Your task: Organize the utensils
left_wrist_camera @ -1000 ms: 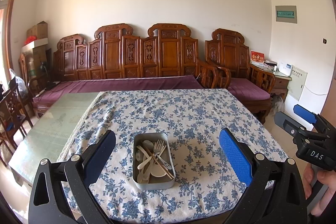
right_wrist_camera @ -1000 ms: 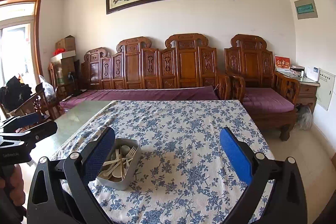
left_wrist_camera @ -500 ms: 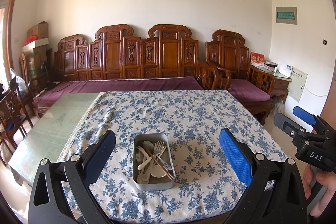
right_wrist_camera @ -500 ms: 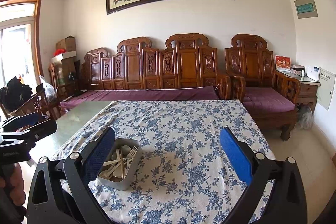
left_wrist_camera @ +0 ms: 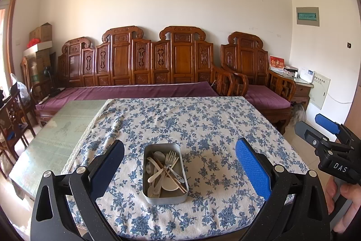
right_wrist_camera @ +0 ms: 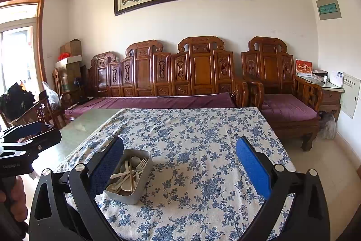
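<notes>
A grey metal tin (left_wrist_camera: 164,173) sits on the blue-flowered tablecloth (left_wrist_camera: 203,123) near the front edge. It holds a jumble of utensils: a metal fork (left_wrist_camera: 170,159), white spoons (left_wrist_camera: 155,175) and brown chopsticks (left_wrist_camera: 171,175). My left gripper (left_wrist_camera: 180,164) is open and empty, hovering in front of the tin. The tin also shows in the right wrist view (right_wrist_camera: 127,175), by the left finger. My right gripper (right_wrist_camera: 180,164) is open and empty, to the right of the tin. Each gripper appears at the edge of the other's view.
The cloth covers the right part of a glass-topped table (left_wrist_camera: 56,134). A carved wooden sofa (left_wrist_camera: 140,69) with purple cushions stands behind it, an armchair (left_wrist_camera: 255,83) at the back right. Wooden chairs (left_wrist_camera: 11,123) stand at the left.
Both grippers have stayed nearly still; the views shifted only slightly. Nothing was taken hold of or let go.
</notes>
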The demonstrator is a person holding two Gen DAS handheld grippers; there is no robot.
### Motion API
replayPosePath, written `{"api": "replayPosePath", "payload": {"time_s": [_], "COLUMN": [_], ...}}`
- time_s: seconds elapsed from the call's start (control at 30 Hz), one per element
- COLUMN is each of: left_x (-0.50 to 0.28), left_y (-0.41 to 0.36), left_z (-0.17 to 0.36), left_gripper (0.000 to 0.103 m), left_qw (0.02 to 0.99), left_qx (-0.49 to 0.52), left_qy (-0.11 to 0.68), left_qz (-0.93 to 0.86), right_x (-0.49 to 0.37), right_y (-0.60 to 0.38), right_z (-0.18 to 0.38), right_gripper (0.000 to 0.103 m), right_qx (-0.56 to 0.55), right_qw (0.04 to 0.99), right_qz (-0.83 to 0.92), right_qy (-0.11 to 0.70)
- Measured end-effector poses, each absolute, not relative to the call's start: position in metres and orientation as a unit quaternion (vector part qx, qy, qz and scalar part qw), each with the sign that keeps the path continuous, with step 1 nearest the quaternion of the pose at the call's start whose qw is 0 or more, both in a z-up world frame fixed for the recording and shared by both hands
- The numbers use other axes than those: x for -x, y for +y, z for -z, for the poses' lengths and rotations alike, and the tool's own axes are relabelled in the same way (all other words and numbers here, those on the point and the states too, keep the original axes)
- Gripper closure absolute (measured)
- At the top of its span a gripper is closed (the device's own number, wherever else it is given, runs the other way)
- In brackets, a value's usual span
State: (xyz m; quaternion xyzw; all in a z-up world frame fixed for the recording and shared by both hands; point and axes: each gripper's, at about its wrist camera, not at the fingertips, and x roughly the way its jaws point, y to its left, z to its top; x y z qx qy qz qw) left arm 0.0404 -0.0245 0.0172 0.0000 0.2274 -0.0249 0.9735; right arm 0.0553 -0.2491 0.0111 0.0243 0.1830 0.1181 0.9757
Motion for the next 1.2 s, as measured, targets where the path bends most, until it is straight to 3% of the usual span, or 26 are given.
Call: {"api": "replayPosePath", "payload": {"time_s": [1.2], "left_x": [-0.0394], "left_y": [-0.0287], "left_z": [-0.0241], "left_gripper": [0.008], "left_qw": [0.974], "left_qx": [0.001], "left_qy": [0.227], "left_qz": [0.025], "right_x": [-0.0550], "right_y": [-0.2471], "right_z": [-0.0101], "right_gripper": [0.003], "right_qx": [-0.025], "right_qw": [0.976], "right_qz": [-0.119], "right_qy": [0.183]}}
